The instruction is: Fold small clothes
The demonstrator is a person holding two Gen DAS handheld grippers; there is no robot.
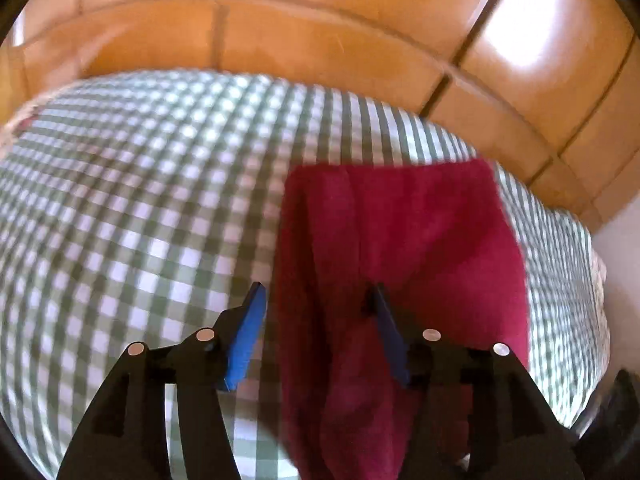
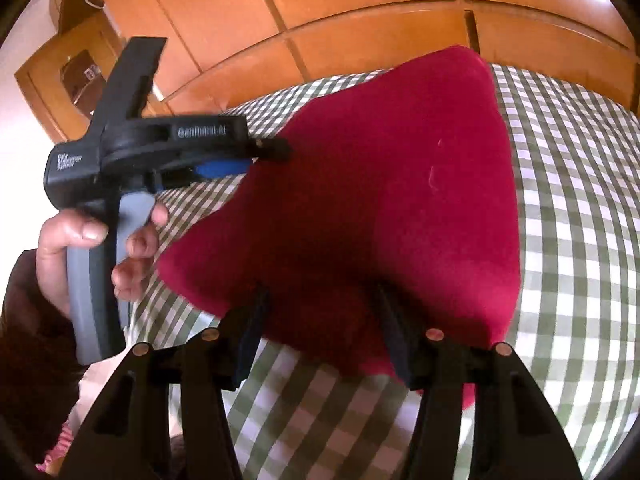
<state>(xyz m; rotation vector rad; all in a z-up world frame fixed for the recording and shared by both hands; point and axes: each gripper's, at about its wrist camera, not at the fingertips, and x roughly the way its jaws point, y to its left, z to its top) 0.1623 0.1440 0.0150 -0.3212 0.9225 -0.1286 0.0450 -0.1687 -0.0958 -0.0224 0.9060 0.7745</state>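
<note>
A dark red garment [image 1: 400,248] lies folded on a green-and-white checked cover [image 1: 140,200]. In the left wrist view my left gripper [image 1: 318,300] is open just above the garment's left edge, one blue pad [image 1: 248,332] over the cover, the other over the cloth. In the right wrist view the garment [image 2: 380,184] fills the middle and my right gripper [image 2: 320,300] is open above its near edge. The left gripper [image 2: 264,156] also shows there from the side, held by a hand [image 2: 92,240], its tip at the garment's left edge.
The checked cover [image 2: 580,240] spreads over a bed. Orange-brown wooden panels [image 1: 320,40] stand behind it, also in the right wrist view [image 2: 360,8]. A wooden shelf unit [image 2: 72,72] is at the far left. The bed's right edge [image 1: 592,280] drops off.
</note>
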